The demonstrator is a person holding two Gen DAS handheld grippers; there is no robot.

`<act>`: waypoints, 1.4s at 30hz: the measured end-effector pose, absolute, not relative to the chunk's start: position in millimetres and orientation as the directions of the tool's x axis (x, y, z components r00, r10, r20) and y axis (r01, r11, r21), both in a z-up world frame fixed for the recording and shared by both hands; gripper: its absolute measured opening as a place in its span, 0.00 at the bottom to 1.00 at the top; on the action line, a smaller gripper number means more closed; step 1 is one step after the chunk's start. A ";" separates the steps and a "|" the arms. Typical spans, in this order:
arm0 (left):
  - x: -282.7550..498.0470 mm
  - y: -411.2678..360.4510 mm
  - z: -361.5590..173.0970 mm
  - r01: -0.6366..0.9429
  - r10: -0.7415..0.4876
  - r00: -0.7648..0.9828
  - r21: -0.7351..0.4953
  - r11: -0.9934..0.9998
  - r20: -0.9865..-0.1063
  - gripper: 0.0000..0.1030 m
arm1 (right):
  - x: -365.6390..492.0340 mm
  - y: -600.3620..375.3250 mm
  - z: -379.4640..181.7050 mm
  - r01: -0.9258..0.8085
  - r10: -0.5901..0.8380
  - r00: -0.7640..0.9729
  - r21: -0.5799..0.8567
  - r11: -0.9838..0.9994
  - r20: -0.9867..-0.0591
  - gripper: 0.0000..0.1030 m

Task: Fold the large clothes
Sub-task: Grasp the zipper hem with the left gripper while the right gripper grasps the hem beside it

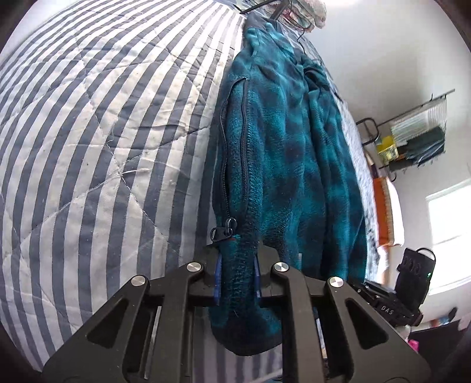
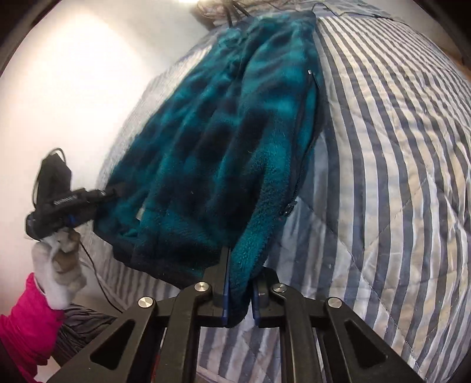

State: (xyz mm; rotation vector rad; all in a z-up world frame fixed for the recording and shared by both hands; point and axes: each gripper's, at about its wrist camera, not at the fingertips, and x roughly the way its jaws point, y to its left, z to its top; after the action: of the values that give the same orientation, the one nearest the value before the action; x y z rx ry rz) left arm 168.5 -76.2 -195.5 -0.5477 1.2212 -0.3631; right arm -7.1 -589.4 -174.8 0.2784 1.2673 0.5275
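A teal and dark blue checked fleece jacket (image 1: pixel 282 141) lies lengthwise on the striped quilt (image 1: pixel 97 132), its hem nearest me. My left gripper (image 1: pixel 237 265) is shut on the hem corner beside the zipper pull (image 1: pixel 223 230), with fleece bunched between the blue pads. In the right wrist view, the jacket (image 2: pixel 223 132) runs away up the quilt (image 2: pixel 391 153). My right gripper (image 2: pixel 239 291) is shut on a fold of the hem near the zipper edge. The left gripper (image 2: pixel 107 193) shows at the hem's left corner.
A gloved hand (image 2: pixel 59 265) with a pink sleeve (image 2: pixel 26 324) holds the left gripper. A wire rack with folded things (image 1: pixel 412 141) stands by the wall, a bright window (image 1: pixel 450 221) beside it. Black cables (image 1: pixel 265 8) lie at the bed's far end.
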 end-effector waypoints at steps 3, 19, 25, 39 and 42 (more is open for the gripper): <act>171.7 -77.5 -202.8 -0.025 -0.553 0.293 -0.585 0.811 -0.780 0.18 | -6.2 -593.9 -178.7 -0.205 0.571 0.204 0.535 0.819 -0.795 0.18; 163.3 -88.5 -184.1 0.000 -0.672 0.272 -0.698 0.716 -0.689 0.14 | 6.7 -615.5 -178.7 -0.134 0.754 0.177 0.743 0.655 -0.633 0.12; 167.8 -84.8 -193.9 -0.072 -0.679 0.255 -0.714 0.696 -0.688 0.13 | 11.7 -599.9 -186.5 -0.116 0.716 0.153 0.707 0.698 -0.681 0.11; 218.1 -94.0 -123.1 -0.067 -0.662 0.394 -0.738 0.671 -0.637 0.12 | 67.3 -617.7 -113.1 -0.117 0.767 0.332 0.782 0.612 -0.550 0.10; 239.9 -105.6 -112.4 -0.043 -0.620 0.428 -0.700 0.713 -0.658 0.12 | 87.2 -618.8 -102.1 -0.124 0.732 0.369 0.751 0.649 -0.572 0.10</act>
State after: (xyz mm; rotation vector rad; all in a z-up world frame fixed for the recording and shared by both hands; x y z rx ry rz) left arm 239.9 -105.6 -112.4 -0.7140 1.0846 -0.4009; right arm 87.2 -618.8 -102.1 0.6785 1.0581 0.6067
